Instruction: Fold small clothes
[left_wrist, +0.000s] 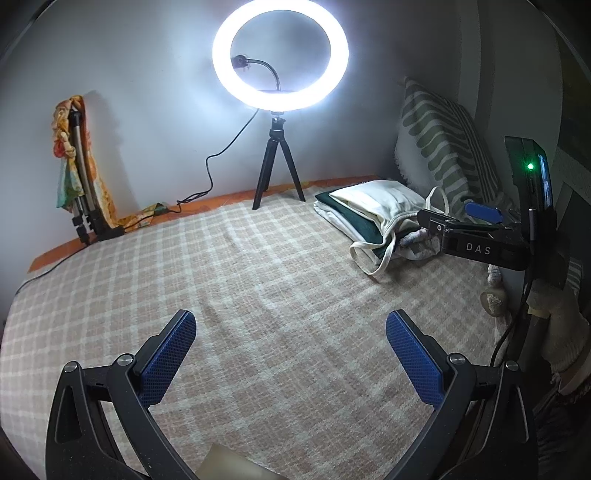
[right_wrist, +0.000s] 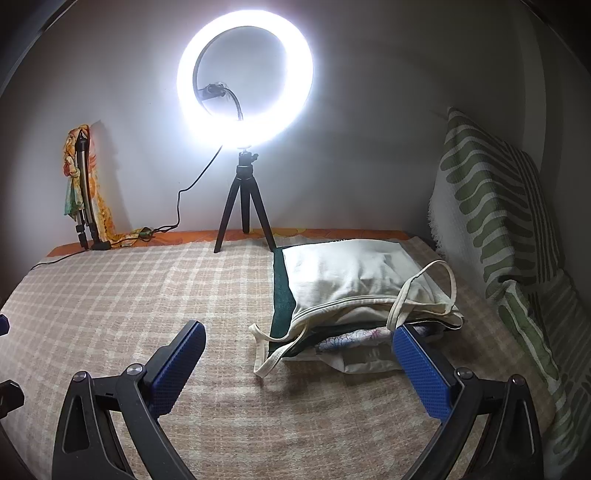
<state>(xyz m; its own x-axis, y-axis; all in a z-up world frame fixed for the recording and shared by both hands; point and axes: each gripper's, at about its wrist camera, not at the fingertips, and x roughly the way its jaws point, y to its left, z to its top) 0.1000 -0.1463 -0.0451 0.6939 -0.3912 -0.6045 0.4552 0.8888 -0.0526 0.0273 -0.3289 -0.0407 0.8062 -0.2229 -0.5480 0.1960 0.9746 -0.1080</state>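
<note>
Fingers (left_wrist: 181, 354) on your left gripper (left_wrist: 291, 354) are spread wide over bare checked blanket (left_wrist: 240, 266), holding nothing. Your right gripper (right_wrist: 299, 365) is spread too, aimed at the cream tote bag (right_wrist: 343, 277), where the small clothes (right_wrist: 354, 338) peek from its mouth, probably so you can draw one out.

1 ring light (right_wrist: 245, 75) on 1 tripod (right_wrist: 243, 206), 1 cream tote bag (right_wrist: 351, 280). 2 striped cushions (right_wrist: 491, 206) at the right, 1 folded stand (right_wrist: 83, 192) far left.
</note>
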